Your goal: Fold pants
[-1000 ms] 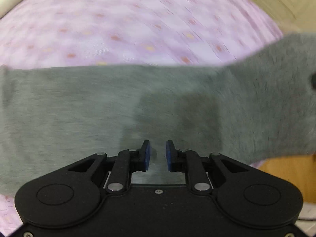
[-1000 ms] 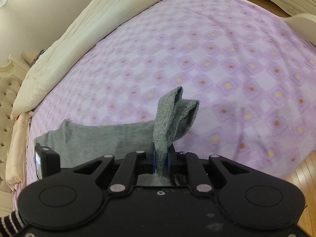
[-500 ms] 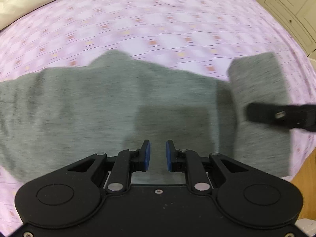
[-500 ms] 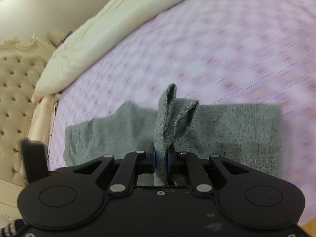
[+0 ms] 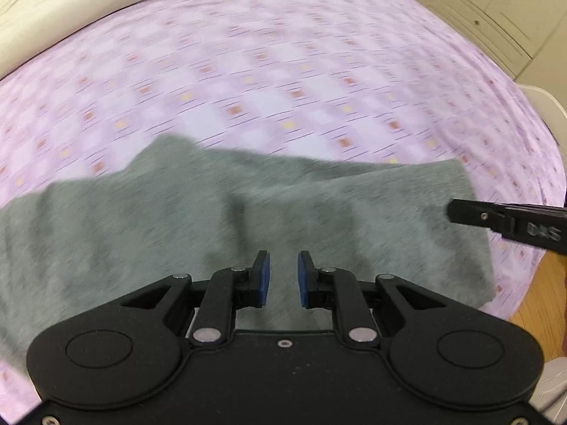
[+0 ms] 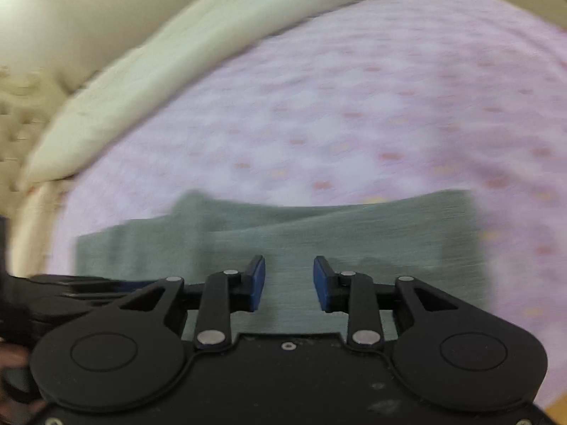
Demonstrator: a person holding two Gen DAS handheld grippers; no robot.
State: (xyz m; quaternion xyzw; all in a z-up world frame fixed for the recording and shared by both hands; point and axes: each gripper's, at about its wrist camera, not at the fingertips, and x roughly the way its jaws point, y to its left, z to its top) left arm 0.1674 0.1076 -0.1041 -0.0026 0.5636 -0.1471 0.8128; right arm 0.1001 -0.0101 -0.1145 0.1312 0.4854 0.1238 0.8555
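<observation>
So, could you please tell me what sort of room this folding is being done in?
Most likely a bedroom. The grey pants lie on a bed with a purple patterned bedspread, a cream pillow or duvet runs along its far side, and pale cabinet doors stand behind.

Motion-blurred bedspread [image 6: 354, 113]; pants [image 5: 106, 233] cut off left.

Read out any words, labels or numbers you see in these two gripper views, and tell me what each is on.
One marking only: raised lettering on the side of the right gripper where it enters the left wrist view, too blurred and skewed to read.
No text shows on the gray pants, the purple bedspread or the left gripper.
</observation>
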